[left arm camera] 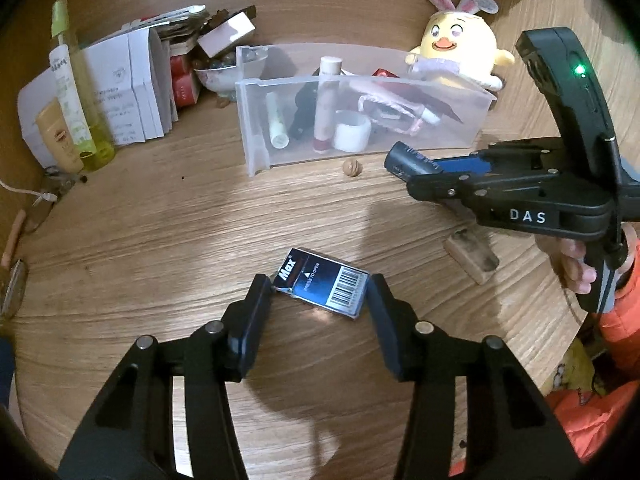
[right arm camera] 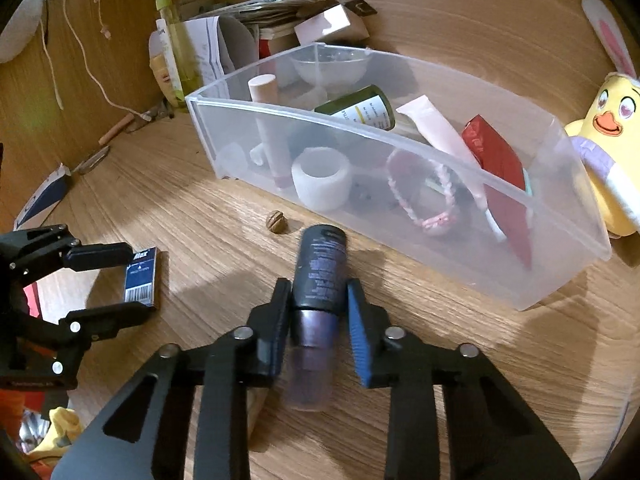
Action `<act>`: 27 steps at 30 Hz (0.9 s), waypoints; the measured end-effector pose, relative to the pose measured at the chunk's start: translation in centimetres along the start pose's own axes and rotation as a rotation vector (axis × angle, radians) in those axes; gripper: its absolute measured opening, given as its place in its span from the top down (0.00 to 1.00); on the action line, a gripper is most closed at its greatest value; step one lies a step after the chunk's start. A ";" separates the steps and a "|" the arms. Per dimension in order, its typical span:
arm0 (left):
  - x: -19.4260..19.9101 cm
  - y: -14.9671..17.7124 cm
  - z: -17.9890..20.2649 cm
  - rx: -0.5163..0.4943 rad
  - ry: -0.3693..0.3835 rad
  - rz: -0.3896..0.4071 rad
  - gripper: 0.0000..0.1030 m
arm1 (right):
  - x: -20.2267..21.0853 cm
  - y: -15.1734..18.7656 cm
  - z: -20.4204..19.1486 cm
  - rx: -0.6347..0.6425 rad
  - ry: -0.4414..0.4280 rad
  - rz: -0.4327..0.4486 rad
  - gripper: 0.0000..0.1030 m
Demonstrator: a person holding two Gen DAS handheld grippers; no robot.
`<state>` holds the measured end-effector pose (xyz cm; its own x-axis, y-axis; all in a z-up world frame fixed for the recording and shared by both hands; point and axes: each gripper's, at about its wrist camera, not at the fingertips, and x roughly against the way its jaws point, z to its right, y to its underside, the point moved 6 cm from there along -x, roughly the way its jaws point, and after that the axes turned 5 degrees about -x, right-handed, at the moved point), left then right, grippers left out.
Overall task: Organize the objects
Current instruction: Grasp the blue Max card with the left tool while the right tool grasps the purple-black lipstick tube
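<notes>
My right gripper [right arm camera: 318, 312] held the dark bottle [right arm camera: 320, 268] near the bin [right arm camera: 400, 216], at 1 o'clock. My left gripper [left arm camera: 318, 300] pinched the box [left arm camera: 322, 282] on the surface [left arm camera: 160, 240]. The bottle looked askew; it could slip out.

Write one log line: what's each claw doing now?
left claw: around blue Max box | right claw: gripping dark bottle | clear bin: ahead
</notes>
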<state>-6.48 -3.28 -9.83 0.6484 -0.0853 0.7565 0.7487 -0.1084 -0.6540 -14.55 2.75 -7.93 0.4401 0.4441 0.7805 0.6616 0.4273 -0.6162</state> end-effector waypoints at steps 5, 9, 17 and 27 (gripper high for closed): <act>0.5 -0.2 -0.2 0.012 -0.020 0.017 0.52 | 0.8 0.0 0.0 0.001 0.006 0.027 0.77; 1.2 -0.8 -0.6 0.033 -0.032 0.042 0.52 | 2.1 0.2 -0.4 0.005 0.001 0.059 0.77; 2.5 -2.2 -0.7 0.051 -0.037 0.097 0.52 | 5.5 -0.1 -1.0 0.021 0.007 0.140 0.77; 4.3 -4.4 -0.6 0.055 -0.068 0.174 0.52 | 8.6 -1.2 0.0 0.001 0.025 0.224 0.77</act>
<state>-7.10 -3.74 -3.72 0.7753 -0.0307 0.6308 0.6295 -0.0429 -0.7758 -11.53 6.07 -0.49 0.5911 0.5080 0.6266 0.5452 0.3209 -0.7745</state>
